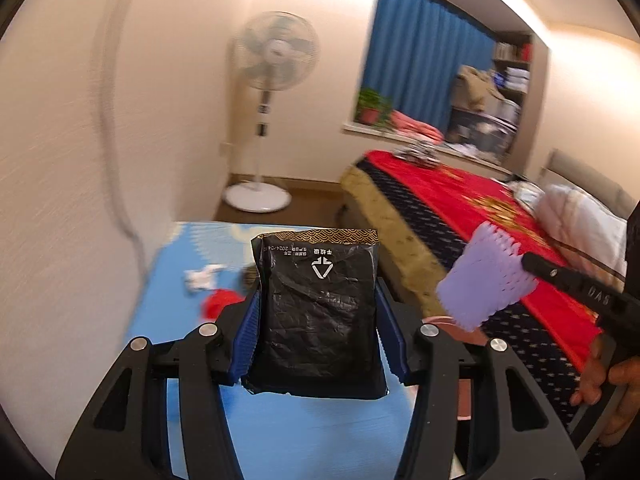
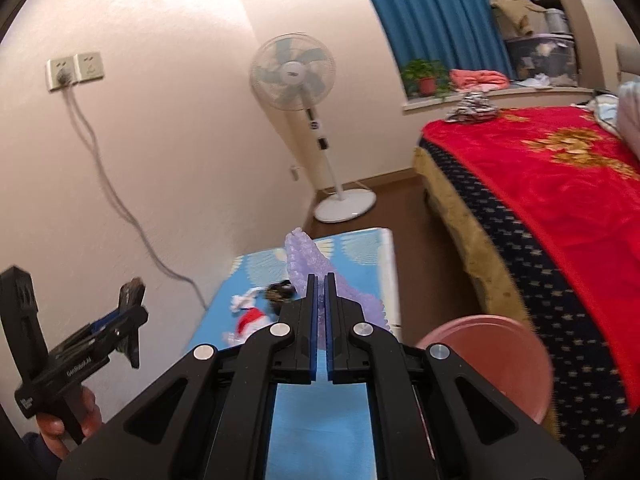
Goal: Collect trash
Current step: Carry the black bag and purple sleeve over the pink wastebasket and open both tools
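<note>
Aloft over the blue worktop (image 1: 304,432), the left tool (image 1: 318,316) is clamped on a black foil packet (image 1: 318,312), while the right tool (image 2: 320,336) is pinched together on a lilac foam sheet (image 2: 308,260). More scraps (image 2: 250,312) lie near the worktop's far edge. A pink bin (image 2: 500,360) sits between worktop and bed (image 2: 560,184), bare floor beyond.

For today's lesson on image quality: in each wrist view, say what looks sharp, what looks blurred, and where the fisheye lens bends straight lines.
Left wrist view: the black packet between the left gripper fingers is sharp, the fan and wall streak with motion blur. Right wrist view: the right gripper on the purple wrapper is crisp, the pink bin smears, and the blue curtain edge bows.
</note>
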Action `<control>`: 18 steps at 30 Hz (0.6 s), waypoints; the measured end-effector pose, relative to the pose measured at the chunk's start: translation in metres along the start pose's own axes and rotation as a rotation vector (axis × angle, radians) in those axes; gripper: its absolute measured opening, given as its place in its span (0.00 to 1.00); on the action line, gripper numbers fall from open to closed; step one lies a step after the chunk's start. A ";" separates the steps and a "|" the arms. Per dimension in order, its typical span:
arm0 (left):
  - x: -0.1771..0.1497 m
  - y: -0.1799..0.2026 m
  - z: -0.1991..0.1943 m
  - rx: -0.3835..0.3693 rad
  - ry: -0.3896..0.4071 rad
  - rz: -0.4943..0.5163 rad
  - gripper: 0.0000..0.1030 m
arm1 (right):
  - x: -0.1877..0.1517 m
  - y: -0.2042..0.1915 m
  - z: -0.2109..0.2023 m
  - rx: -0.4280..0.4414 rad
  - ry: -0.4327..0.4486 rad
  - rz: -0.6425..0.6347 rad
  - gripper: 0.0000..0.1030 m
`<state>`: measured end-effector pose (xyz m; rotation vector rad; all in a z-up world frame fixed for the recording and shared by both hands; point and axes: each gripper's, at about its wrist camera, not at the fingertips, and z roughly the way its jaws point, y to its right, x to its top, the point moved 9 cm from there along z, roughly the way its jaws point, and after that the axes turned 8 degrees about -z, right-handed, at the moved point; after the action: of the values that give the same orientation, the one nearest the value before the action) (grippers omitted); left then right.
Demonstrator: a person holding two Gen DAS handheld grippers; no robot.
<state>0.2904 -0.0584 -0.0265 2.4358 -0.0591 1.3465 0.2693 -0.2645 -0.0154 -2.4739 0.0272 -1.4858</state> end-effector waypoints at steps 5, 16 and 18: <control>-0.020 0.077 0.050 -0.109 -0.081 0.047 0.52 | -0.014 0.068 -0.015 -0.090 -0.008 0.042 0.03; -0.111 0.168 0.173 -0.167 -0.275 0.112 0.61 | -0.092 0.175 0.022 -0.151 -0.139 0.185 0.03; -0.121 0.176 0.184 -0.164 -0.291 0.134 0.83 | -0.104 0.185 0.030 -0.144 -0.161 0.206 0.05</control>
<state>0.3378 -0.2991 -0.1653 2.5020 -0.3967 0.9835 0.2674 -0.4219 -0.1605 -2.6030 0.3597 -1.2379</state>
